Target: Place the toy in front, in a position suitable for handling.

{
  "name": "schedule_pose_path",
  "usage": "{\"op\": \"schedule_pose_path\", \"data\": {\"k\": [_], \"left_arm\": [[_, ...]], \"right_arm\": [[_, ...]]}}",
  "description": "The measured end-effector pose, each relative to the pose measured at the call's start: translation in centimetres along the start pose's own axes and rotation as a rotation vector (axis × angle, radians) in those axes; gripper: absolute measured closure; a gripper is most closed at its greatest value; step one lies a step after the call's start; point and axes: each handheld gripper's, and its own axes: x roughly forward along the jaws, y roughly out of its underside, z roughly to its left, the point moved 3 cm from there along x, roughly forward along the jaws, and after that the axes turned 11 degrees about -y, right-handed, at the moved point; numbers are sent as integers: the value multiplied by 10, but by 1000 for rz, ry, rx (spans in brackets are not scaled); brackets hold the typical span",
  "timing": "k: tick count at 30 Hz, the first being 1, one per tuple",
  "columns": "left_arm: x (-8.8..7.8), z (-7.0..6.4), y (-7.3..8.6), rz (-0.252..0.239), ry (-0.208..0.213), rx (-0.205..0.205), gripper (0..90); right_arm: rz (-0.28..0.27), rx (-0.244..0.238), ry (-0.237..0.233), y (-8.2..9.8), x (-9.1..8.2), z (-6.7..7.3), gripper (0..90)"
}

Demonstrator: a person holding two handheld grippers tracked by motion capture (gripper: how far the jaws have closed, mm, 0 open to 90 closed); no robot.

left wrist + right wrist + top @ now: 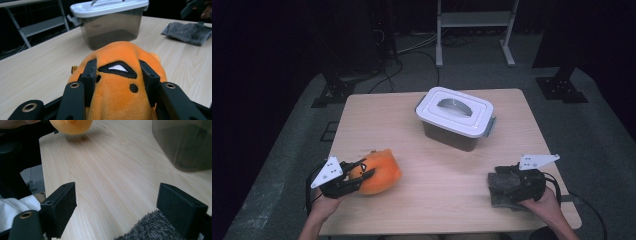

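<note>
left tool clamped on the orange plush toy, right tool waiting wide over the grey cloth

nearest the person, the left tool [362, 175] has its jaws pressed into both sides of the orange plush toy [379, 171], sinking into the soft body so it will not slip; the toy sits at the near left of the worktop [437, 170], and the right gripper view shows a shadow under it, so it looks just lifted off the wood. on the near right the right tool [499, 182] rests with jaws well apart over the grey cloth [150, 228], not gripping, probably parked until needed. farther back, mid-worktop, the lidded plastic box [455, 117] stands shut with its handle folded flat, likely where the toy is meant to go, so the lid must come off first.
</note>
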Motion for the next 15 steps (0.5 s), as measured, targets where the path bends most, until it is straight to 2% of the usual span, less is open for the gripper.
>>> {"op": "schedule_pose_path", "data": {"k": [1,4,7,10,15], "left_arm": [[6,-4,-5,-9,18,4,569],[12,-9,-9,-21,29,9,570],[26,-20,-19,-37,60,16,570],[34,-25,-23,-42,78,28,570],[55,-43,-35,-54,129,46,569]], "right_arm": [[-2,1,0,0,0,0,150],[-3,-2,0,0,-1,0,150],[-11,-1,0,0,-2,0,150],[-11,-1,2,0,-4,0,150],[-20,-6,4,0,-6,0,150]]}}
